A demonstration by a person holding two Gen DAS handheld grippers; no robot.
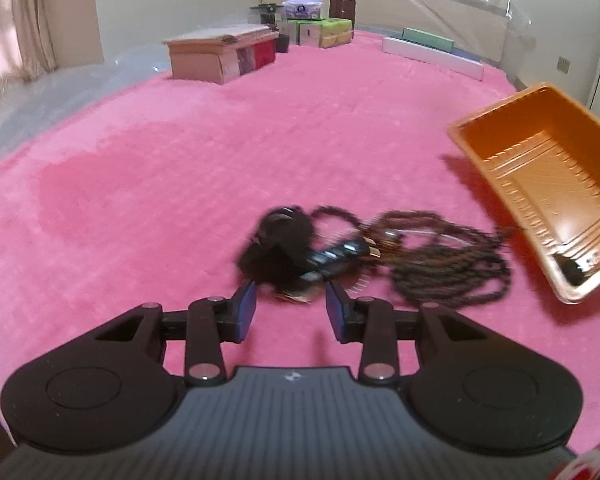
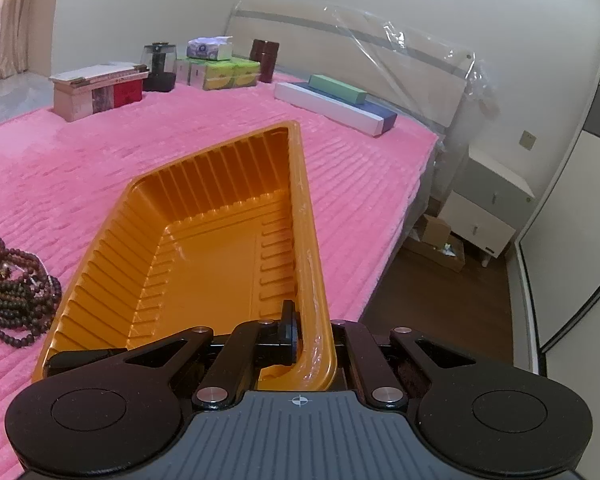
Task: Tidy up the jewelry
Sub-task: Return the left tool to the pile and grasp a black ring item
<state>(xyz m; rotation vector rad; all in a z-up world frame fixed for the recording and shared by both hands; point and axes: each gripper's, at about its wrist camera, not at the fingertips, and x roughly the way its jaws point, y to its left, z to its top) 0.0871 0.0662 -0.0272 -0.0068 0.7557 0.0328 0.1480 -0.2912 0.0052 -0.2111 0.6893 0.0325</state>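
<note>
A bed covered with a pink blanket (image 1: 172, 184) fills both views.

Left wrist view: the left gripper (image 1: 291, 300) reaches forward with its two blue-padded fingers (image 1: 247, 308) spread apart and nothing pinched between them. Just past the fingertips lies a heap of jewelry on the blanket, blurred: a fuzzy black hair tie (image 1: 276, 248), a dark hair clip (image 1: 336, 256) with a gold-coloured end, and coils of dark bead strings (image 1: 448, 268). The heap sits near the middle of the bed's near part. To its right an orange plastic tray (image 1: 540, 184) is tilted, its near corner lifted off the blanket and almost meeting the bead strings.

Right wrist view: the right gripper (image 2: 300, 340) is pressed together, pinching the near right rim of the orange tray (image 2: 204, 248), with one black finger inside the wall. The tray's ribbed inside holds nothing that can be seen. The bead strings (image 2: 16, 292) lie on the blanket just beside the tray's left side, at the picture's left edge.

Along the far edge of the bed, by the headboard (image 2: 380, 60), stand a cardboard box (image 2: 96, 92), a tissue pack (image 2: 210, 48) on green boxes (image 2: 228, 74), a dark brown box (image 2: 265, 60), and a long white box (image 2: 328, 108) with a green one on top. A white nightstand (image 2: 488, 208) stands beside the bed's right edge.
</note>
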